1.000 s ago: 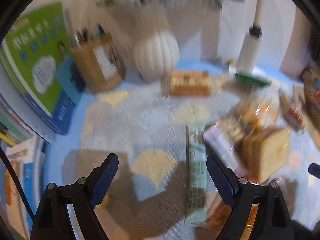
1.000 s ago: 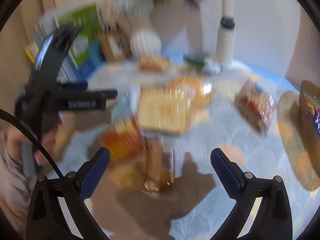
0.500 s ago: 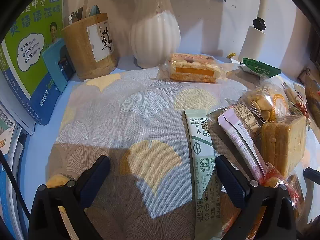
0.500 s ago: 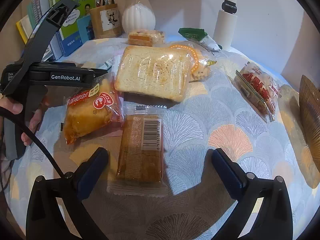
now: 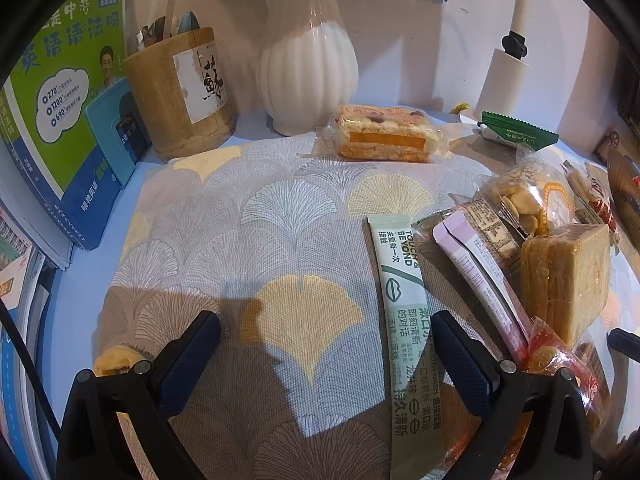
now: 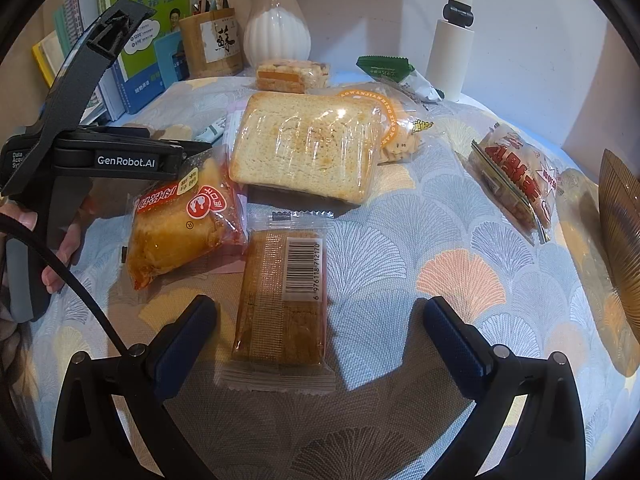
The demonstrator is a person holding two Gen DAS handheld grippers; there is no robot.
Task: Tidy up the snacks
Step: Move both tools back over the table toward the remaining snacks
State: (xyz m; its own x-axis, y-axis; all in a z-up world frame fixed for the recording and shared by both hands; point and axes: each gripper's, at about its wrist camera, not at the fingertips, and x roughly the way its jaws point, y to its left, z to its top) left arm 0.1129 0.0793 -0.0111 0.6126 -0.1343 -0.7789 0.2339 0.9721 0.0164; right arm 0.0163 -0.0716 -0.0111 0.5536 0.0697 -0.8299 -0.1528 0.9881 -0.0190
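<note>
- The left hand-held gripper point(image 5: 326, 354) is held wide apart over the patterned cloth point(image 5: 280, 240); nothing is gripped, and a green sachet point(image 5: 404, 320) lies just inside its right finger.
- The right hand-held gripper point(image 6: 320, 334) is spread wide, with a barcoded cake point(image 6: 282, 300) lying loose between the fingers.
- Toast point(image 6: 308, 146) and a red bun pack point(image 6: 180, 228) are seen beyond on the desk.
</note>
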